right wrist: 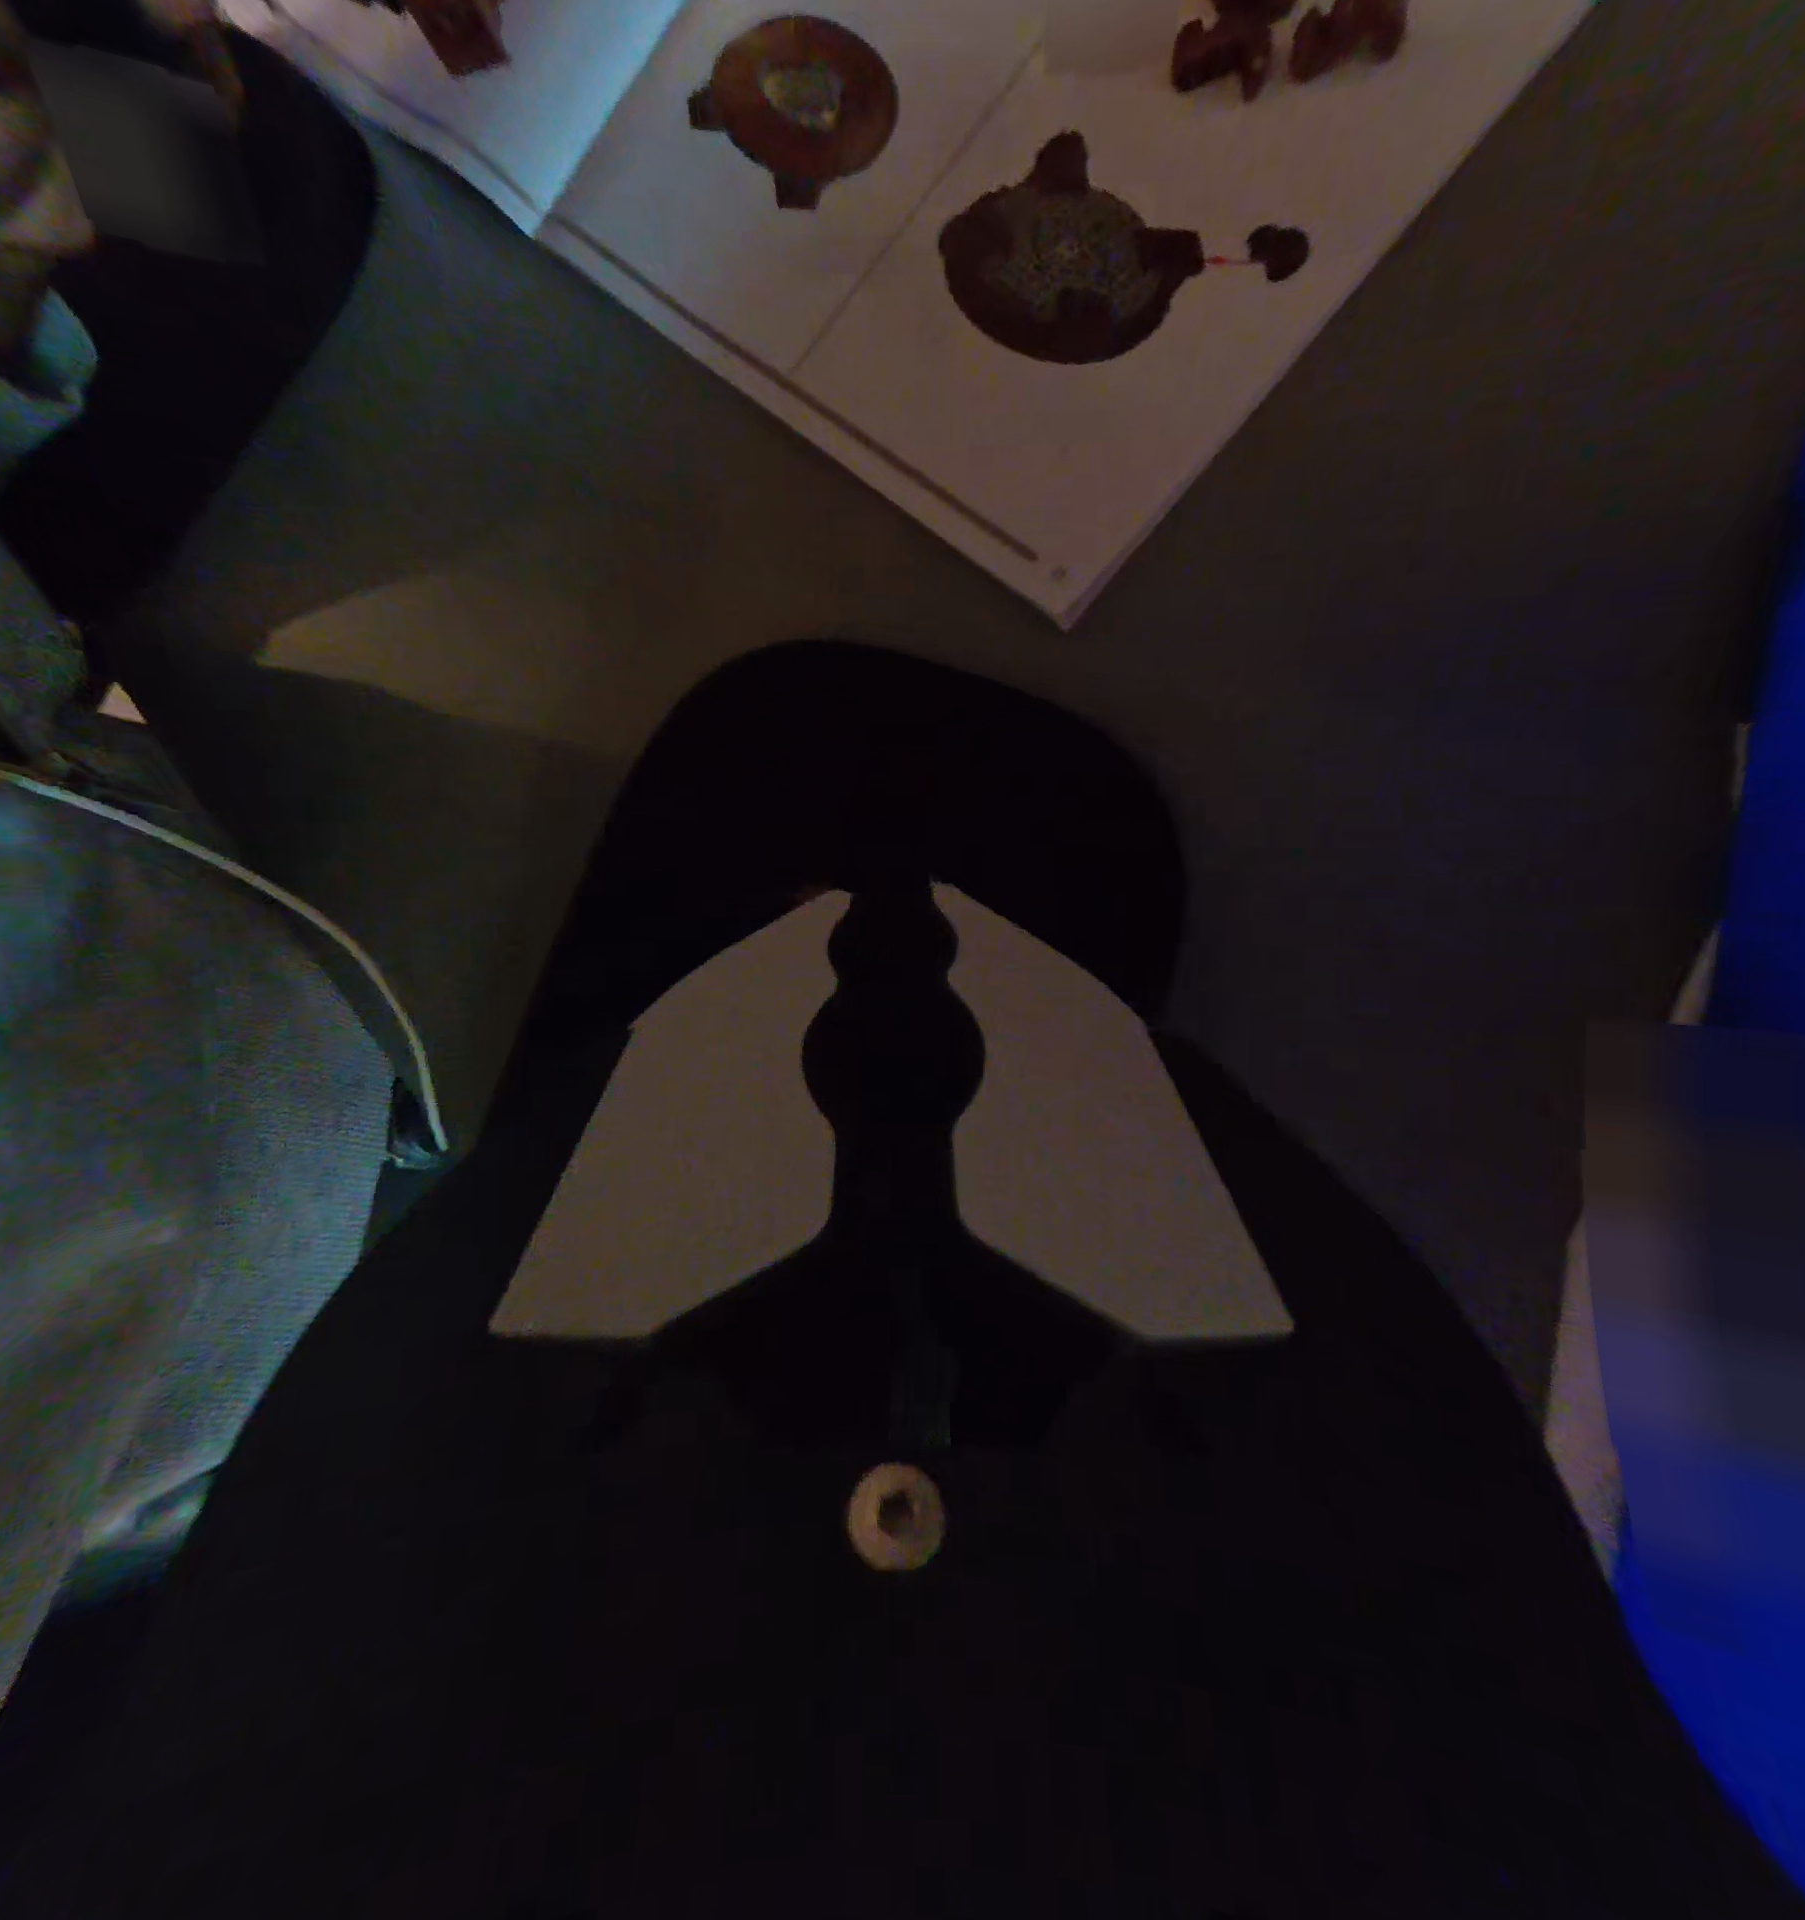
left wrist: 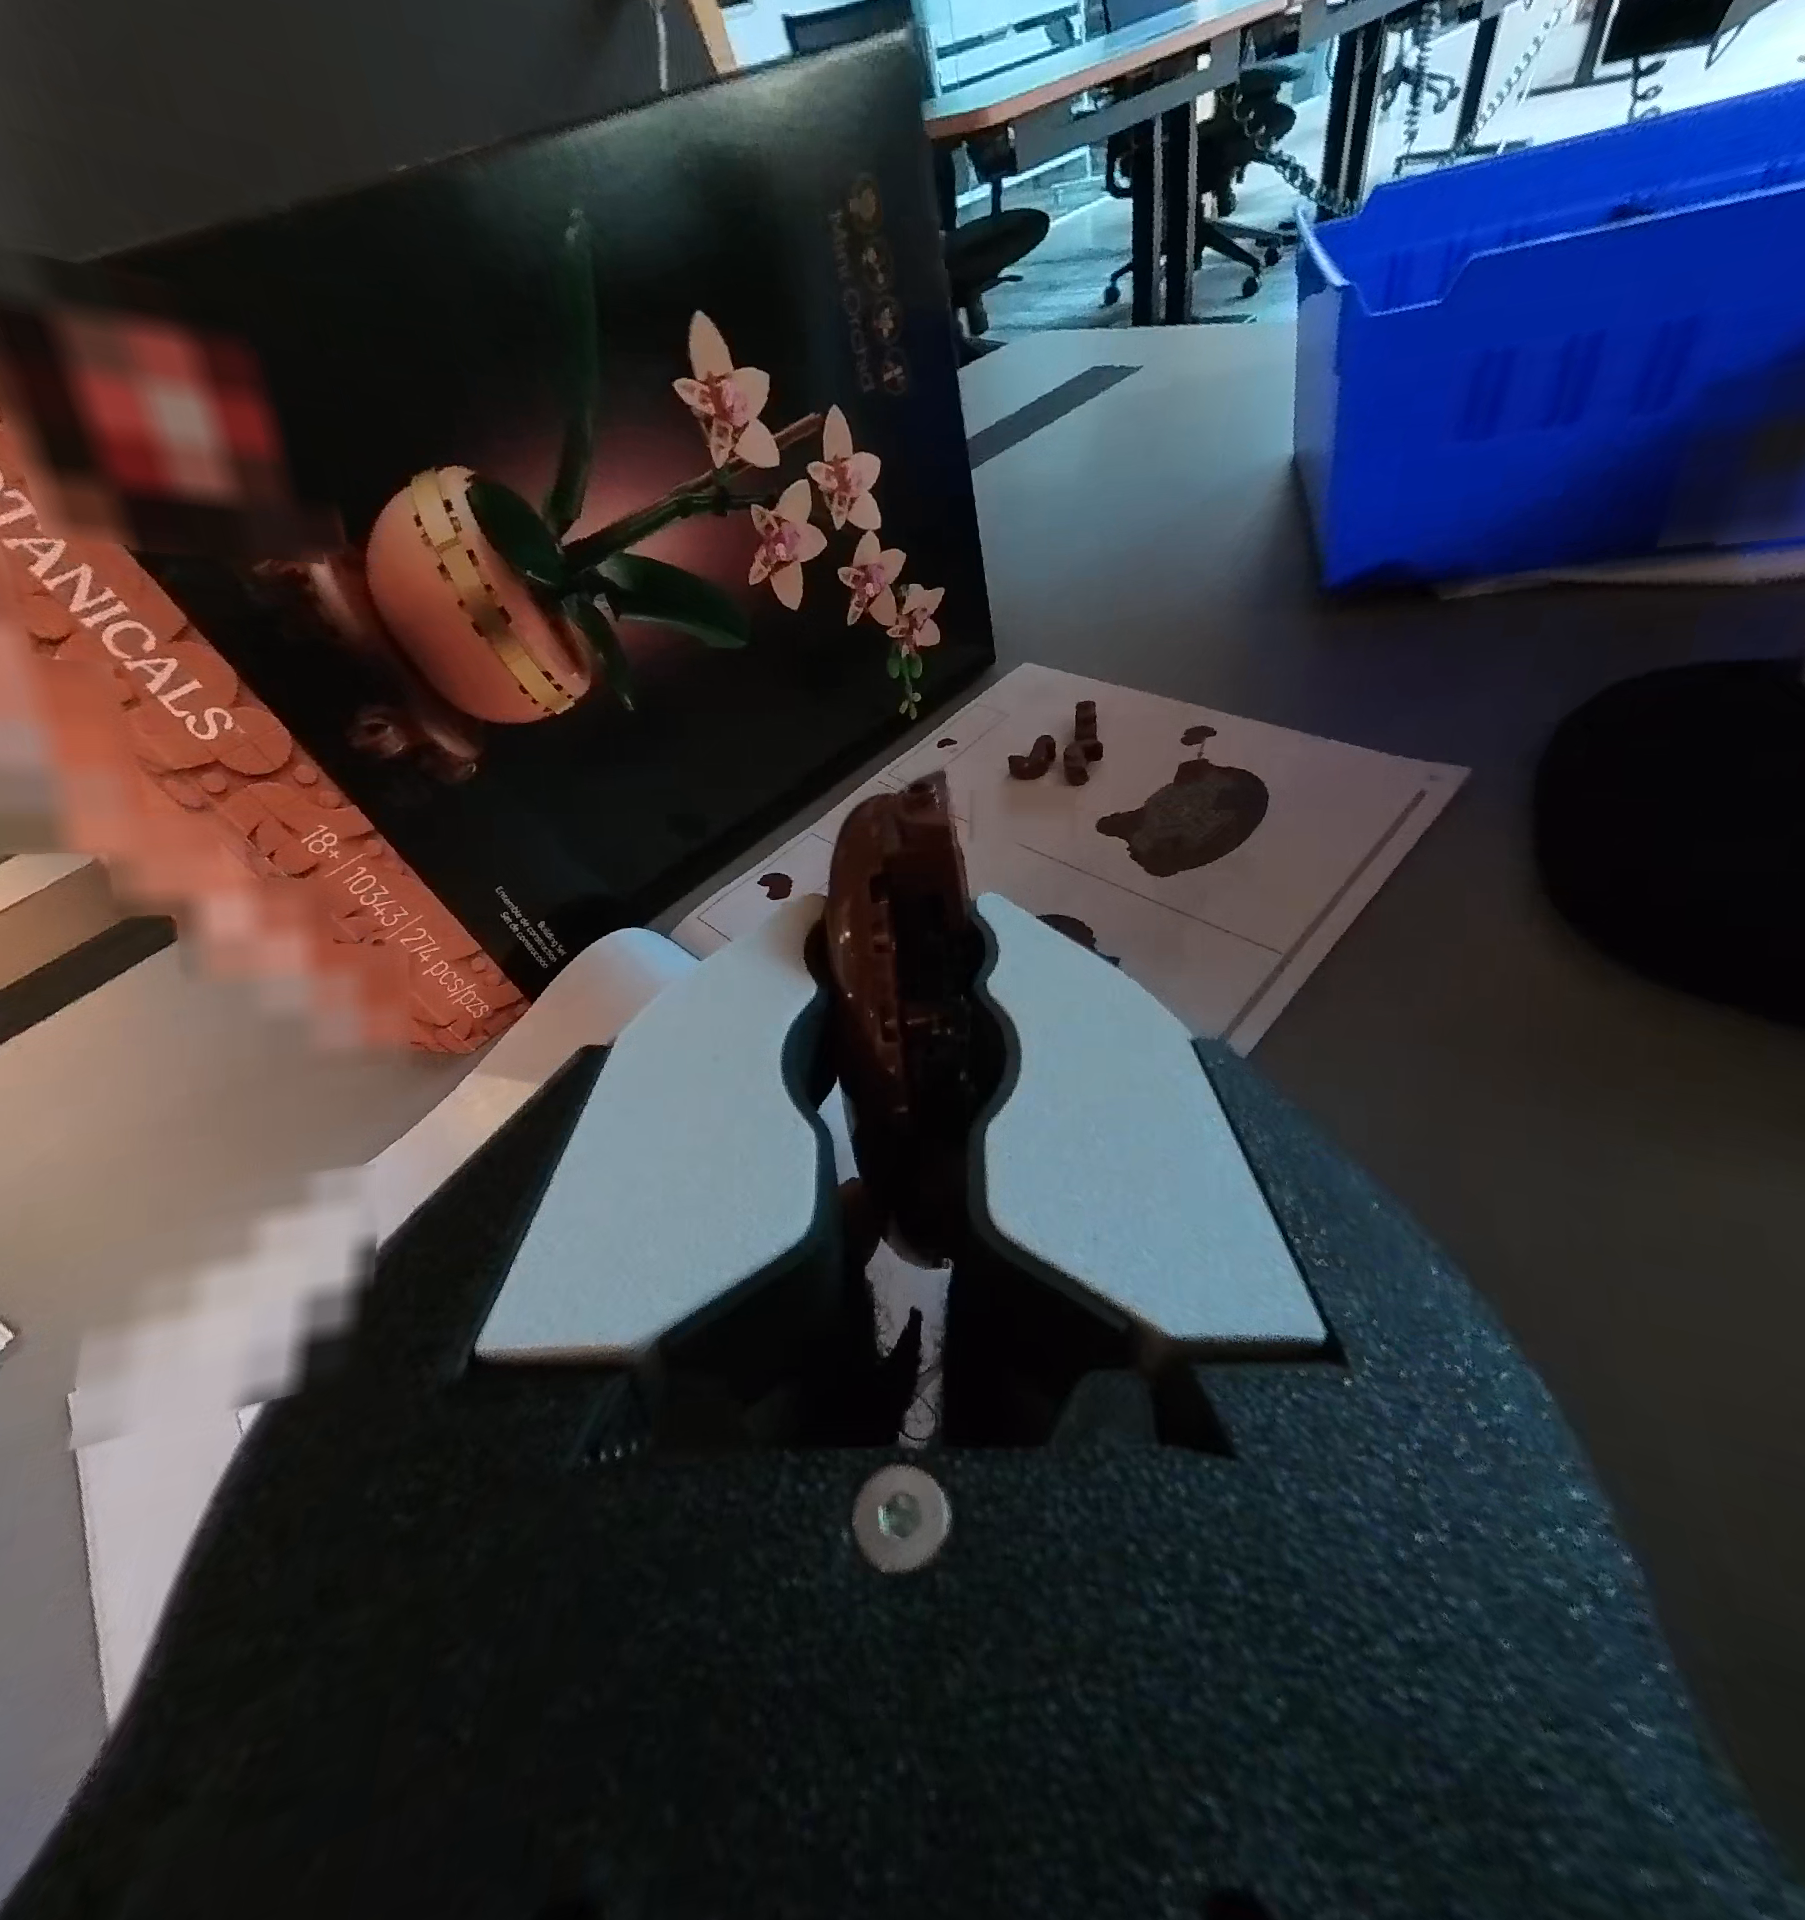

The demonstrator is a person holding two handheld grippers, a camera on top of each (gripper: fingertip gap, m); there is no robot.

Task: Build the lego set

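**Q:** What is in the left gripper (left wrist: 898, 914)?

**A:** Centre of the left wrist view: its two white fingers (left wrist: 711, 1143) are closed on a brown brick piece (left wrist: 903, 935). The piece is flat and rounded, made of several bricks already joined, and it stands on edge above the fingertips.

**Q:** What lies around it?

**A:** Behind the gripper, centre right of the frame, an instruction sheet (left wrist: 1324, 831) lies flat on the grey table (left wrist: 1397, 1195). It carries printed pictures of a round brown build. A few small loose brown bricks (left wrist: 1059, 748) sit on the sheet, not joined to anything. In the upper left stands a dark box (left wrist: 565, 416) with a picture of a potted orchid. In the upper right is a blue bin (left wrist: 1563, 343), and at the right edge a black round base (left wrist: 1708, 852).

**Q:** And the right gripper (right wrist: 890, 899)?

**A:** Centre of the right wrist view, very dark. Its fingers (right wrist: 711, 1143) are drawn close together, but the tips vanish into a black shape, so I cannot tell whether they are closed or whether they hold anything. It points down at bare table, near the sheet's corner and well apart from the loose bricks at the top edge. A grey-blue sleeve (right wrist: 150, 987) fills the left side.
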